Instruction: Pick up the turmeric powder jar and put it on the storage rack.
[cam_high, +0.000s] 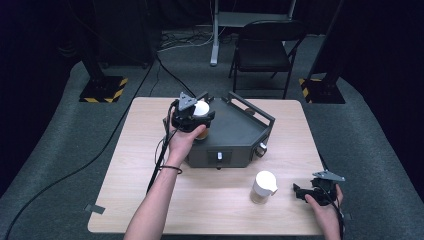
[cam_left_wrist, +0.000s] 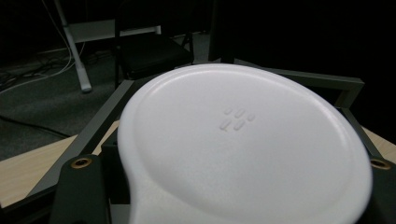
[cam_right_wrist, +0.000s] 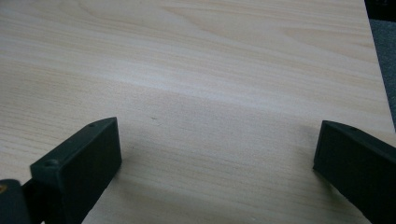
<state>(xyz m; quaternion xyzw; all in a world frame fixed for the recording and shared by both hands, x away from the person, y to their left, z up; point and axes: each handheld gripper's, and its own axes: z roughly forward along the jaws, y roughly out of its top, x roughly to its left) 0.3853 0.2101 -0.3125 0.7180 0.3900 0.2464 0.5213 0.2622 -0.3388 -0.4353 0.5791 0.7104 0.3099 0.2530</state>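
Left gripper (cam_high: 197, 116) clamped on white-lidded round plastic jar (cam_left_wrist: 243, 144) above dark grey metal tray (cam_high: 240, 131); right gripper (cam_right_wrist: 217, 163) wide open, empty, over pale wooden table (cam_right_wrist: 210, 70)

Dim room; lit tabletop; soft close-up blur

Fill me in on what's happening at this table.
A person works with a gripper in each hand. The left gripper is shut on a white-lidded cup, holding it over the near left part of a dark grey tray-topped box on the wooden table. The right gripper rests open at the near right corner. A second white-lidded cup stands on the table in front of the box.
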